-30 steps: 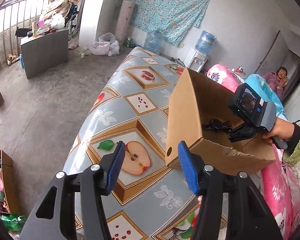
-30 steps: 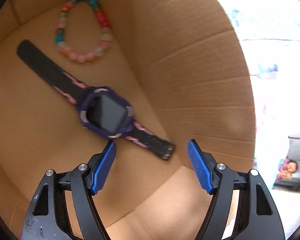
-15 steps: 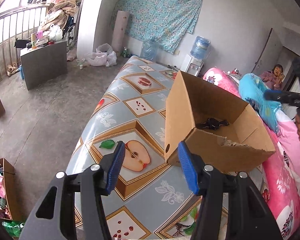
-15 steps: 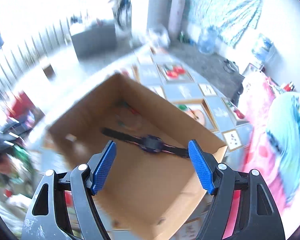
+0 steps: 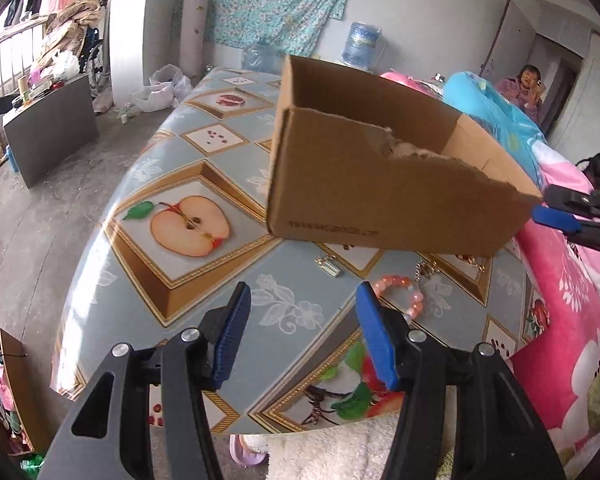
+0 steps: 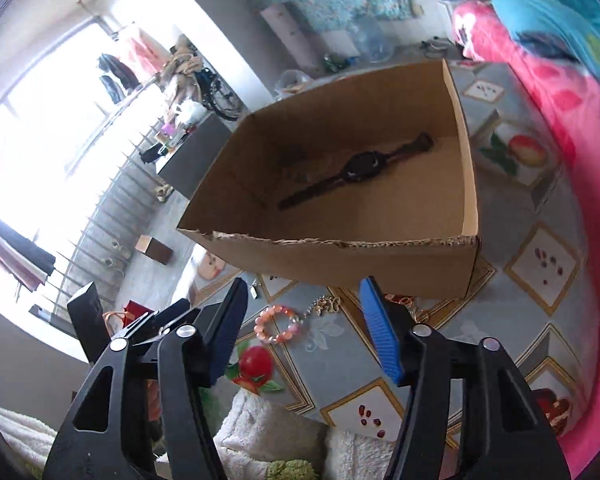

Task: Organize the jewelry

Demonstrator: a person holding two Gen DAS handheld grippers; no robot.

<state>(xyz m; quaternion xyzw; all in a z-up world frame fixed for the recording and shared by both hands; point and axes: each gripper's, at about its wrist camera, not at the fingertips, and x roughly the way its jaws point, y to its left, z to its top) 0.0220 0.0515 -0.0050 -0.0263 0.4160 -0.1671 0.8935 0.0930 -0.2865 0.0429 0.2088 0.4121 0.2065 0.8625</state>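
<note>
A pink bead bracelet lies on the fruit-patterned tablecloth, just before the cardboard box. Inside the box lies a dark watch. Behind the box hangs a flowered cloth. The left gripper is half open and empty. The right gripper has just been closing, with nothing between its jaws.

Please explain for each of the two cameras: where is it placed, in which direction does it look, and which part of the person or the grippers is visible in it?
Left wrist: sits on the left gripper, looking down over the table at the cardboard box's outer wall; own open fingers and the right gripper at the right edge show.
Right wrist: sits on the right gripper, looking down into the box at the watch; own open fingers show.
Shared: box, pink bead bracelet, table.
</note>
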